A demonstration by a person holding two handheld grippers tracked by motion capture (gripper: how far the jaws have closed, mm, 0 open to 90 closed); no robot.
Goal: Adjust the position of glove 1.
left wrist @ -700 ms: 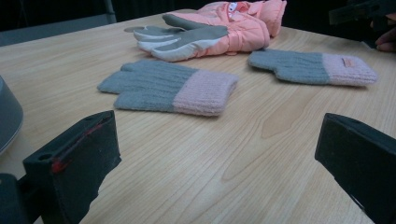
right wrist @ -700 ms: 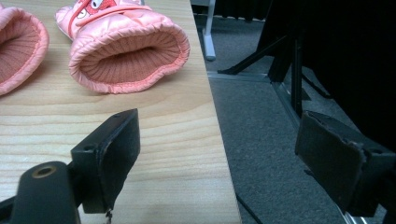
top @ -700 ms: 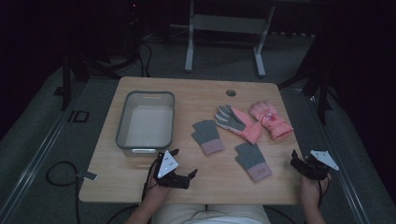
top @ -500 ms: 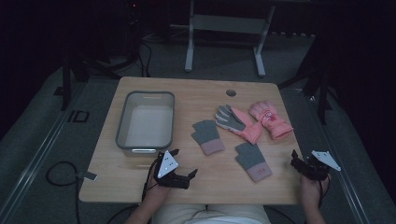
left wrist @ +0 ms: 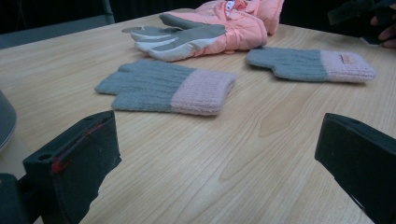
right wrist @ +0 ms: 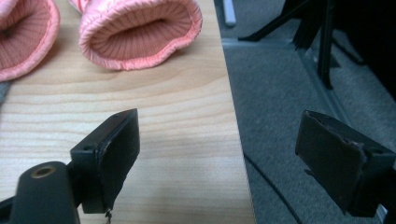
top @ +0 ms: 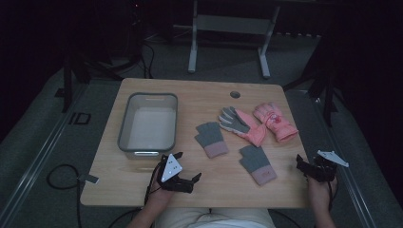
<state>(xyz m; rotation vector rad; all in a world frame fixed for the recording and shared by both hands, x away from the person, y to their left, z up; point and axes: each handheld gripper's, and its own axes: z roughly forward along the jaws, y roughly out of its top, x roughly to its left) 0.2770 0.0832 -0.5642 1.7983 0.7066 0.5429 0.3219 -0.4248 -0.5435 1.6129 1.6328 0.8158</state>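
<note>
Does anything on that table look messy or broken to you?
Nothing looks broken or spilled. Two grey knit gloves lie flat and apart; the pink ski gloves overlap slightly. The grey bin sits empty, and both tongs are open.

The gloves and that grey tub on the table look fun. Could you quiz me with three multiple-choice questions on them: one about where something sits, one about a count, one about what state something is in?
1. Where is the grey tub relative to the gloves?
A. on the person's left of them
B. on the person's right of them
C. on top of them

2. How many gloves lie on the table?
A. two
B. four
C. six

3. How do the left gripper jaws stand?
A. shut on a glove
C. open, holding nothing
B. shut, holding nothing

Answers: 1 A, the tub sits left of every glove. 2 B, two grey knit gloves and two pink padded gloves. 3 C, bare wood shows between the parted jaws.
</note>
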